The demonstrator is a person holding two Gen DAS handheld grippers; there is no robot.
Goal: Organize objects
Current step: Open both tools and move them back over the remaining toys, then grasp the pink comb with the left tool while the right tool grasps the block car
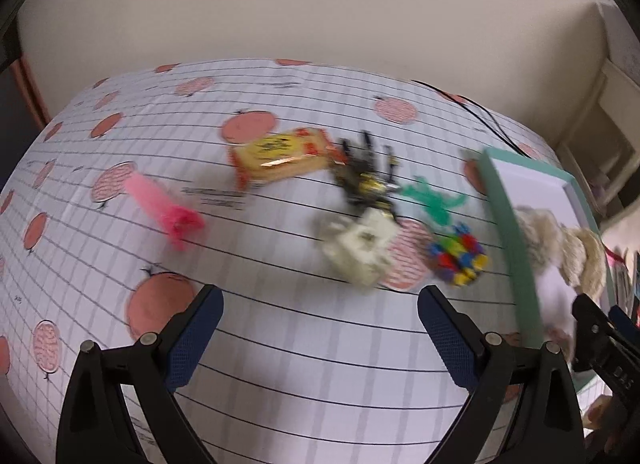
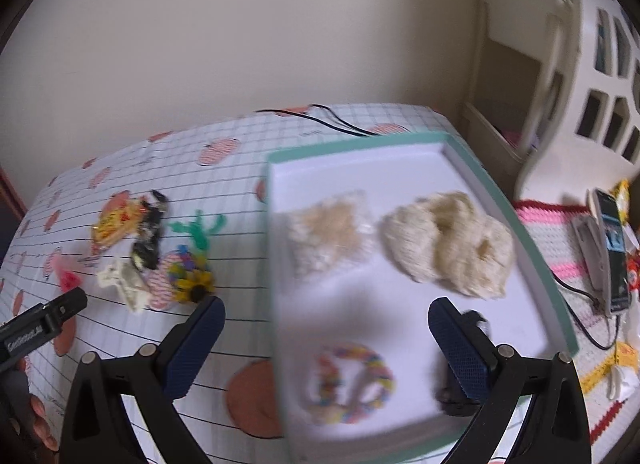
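My left gripper (image 1: 320,296) hangs open over bare tablecloth, nothing between its blue pads. Beyond it lie a white claw clip (image 1: 360,252), a multicoloured toy (image 1: 458,260), a green pipe-cleaner figure (image 1: 432,199), a black-and-yellow wrapped item (image 1: 368,179), a yellow snack packet (image 1: 280,155) and a pink hair clip (image 1: 172,207). My right gripper (image 2: 327,304) is open above the teal-rimmed tray (image 2: 360,147). The tray holds a cream fuzzy scrunchie (image 2: 452,244), a cream packet (image 2: 328,232), a colourful bracelet (image 2: 352,380) and a small dark item (image 2: 456,400) by the right finger.
A black cable (image 2: 336,123) runs across the table's far edge by the wall. Right of the table stand a cream laundry basket (image 2: 600,75) and a phone (image 2: 612,248) on a striped crocheted mat (image 2: 560,232). The tablecloth (image 1: 304,368) has a grid and peach print.
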